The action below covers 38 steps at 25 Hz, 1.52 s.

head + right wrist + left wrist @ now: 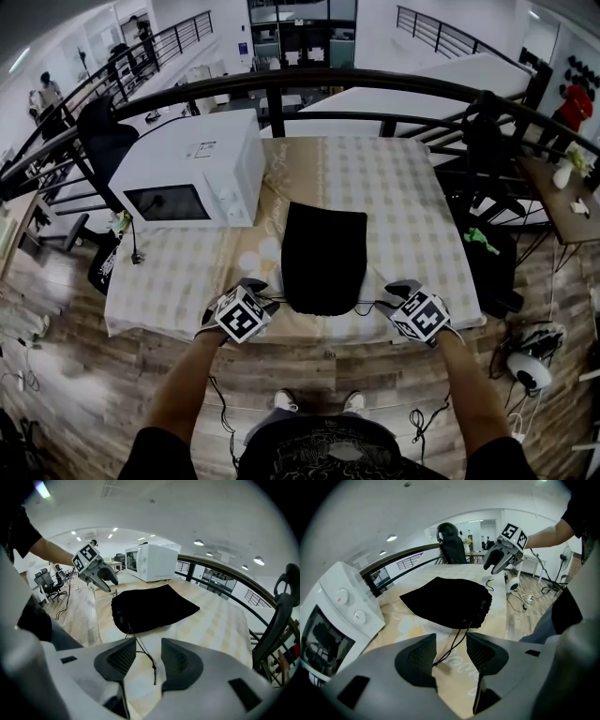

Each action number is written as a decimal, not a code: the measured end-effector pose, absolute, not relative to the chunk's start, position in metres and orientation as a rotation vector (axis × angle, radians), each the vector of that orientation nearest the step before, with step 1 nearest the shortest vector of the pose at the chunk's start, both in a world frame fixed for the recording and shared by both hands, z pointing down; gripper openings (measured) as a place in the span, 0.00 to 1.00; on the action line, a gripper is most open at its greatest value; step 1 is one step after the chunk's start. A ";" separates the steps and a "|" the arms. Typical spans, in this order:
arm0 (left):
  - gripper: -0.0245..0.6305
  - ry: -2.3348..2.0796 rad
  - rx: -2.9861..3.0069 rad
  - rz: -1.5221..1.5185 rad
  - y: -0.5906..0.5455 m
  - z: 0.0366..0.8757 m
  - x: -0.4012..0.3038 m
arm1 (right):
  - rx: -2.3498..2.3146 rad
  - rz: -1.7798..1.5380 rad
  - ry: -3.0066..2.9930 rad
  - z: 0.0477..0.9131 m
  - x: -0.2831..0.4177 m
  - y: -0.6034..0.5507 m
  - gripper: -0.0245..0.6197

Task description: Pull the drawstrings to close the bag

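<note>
From the head view, the black bag (324, 258) lies flat on the bench (394, 187). It sits close to the near edge, about midway between the two near corners, with its mouth turned toward that edge. A white microwave (192, 173) stands toward the far left corner, well apart from the bag. My left claw (251, 291) sits just off the bag's near left corner and my right claw (401, 292) just off its near right corner, both over the near edge and pointing steeply down.

In the left gripper view, my left claw's jaws stand wide apart. The left drawstring (450, 648) runs from the bag's gathered mouth down into the gap between them, but neither pad presses on it, so I hold nothing here.

In the right gripper view, my right claw's jaws are also apart. The right drawstring (143, 651) trails from the bag's mouth across the bench and lies loose in the gap, its end short of the pads. This claw grips nothing either.
</note>
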<state>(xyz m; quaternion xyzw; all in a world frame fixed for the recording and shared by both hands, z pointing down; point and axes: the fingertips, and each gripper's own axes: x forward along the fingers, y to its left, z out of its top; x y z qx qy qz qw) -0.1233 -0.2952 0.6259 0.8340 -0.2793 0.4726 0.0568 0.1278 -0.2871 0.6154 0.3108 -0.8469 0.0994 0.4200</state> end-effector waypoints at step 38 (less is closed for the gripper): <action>0.24 -0.584 2.471 1.573 -0.292 0.671 -0.102 | 0.606 0.318 -2.067 0.673 0.068 -0.273 0.10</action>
